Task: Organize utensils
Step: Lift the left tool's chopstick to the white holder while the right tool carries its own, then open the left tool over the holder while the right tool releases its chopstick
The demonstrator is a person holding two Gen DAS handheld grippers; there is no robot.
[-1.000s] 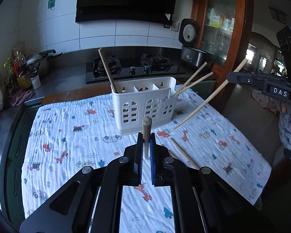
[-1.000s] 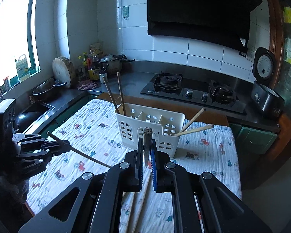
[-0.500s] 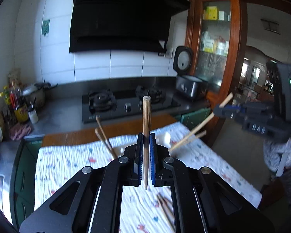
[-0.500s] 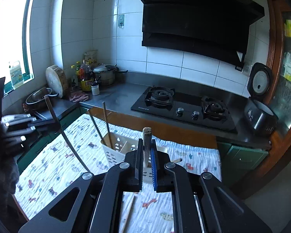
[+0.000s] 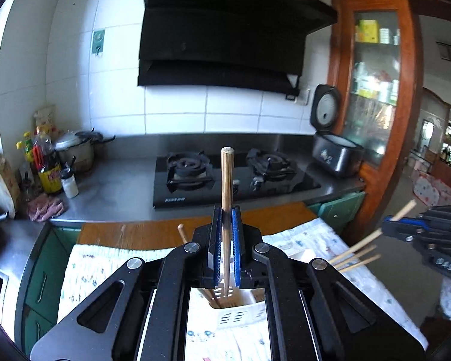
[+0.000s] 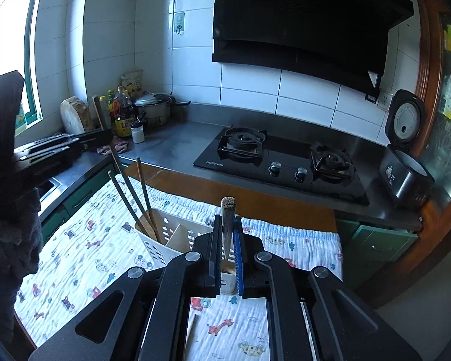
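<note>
My left gripper (image 5: 225, 249) is shut on a wooden chopstick (image 5: 226, 186) held upright, its lower tip down in a compartment of the white utensil caddy (image 5: 240, 311). My right gripper (image 6: 227, 252) is shut on another chopstick (image 6: 228, 210), its lower end over the caddy's (image 6: 177, 240) right compartment. Two chopsticks (image 6: 144, 198) lean in the caddy's left compartment, two (image 5: 354, 260) lean out on the right. The right gripper also shows in the left wrist view (image 5: 406, 228), the left gripper in the right wrist view (image 6: 102, 137).
The caddy stands on a patterned cloth (image 6: 84, 258) over a wooden table (image 6: 255, 192). Behind are a gas hob (image 6: 279, 159), rice cooker (image 6: 406, 162), pot and bottles (image 6: 126, 117). A loose chopstick (image 6: 191, 329) lies on the cloth below my right gripper.
Both grippers have come in over the caddy. The left chopstick's tip has gone down into a compartment; the right chopstick has come over the right compartment.
</note>
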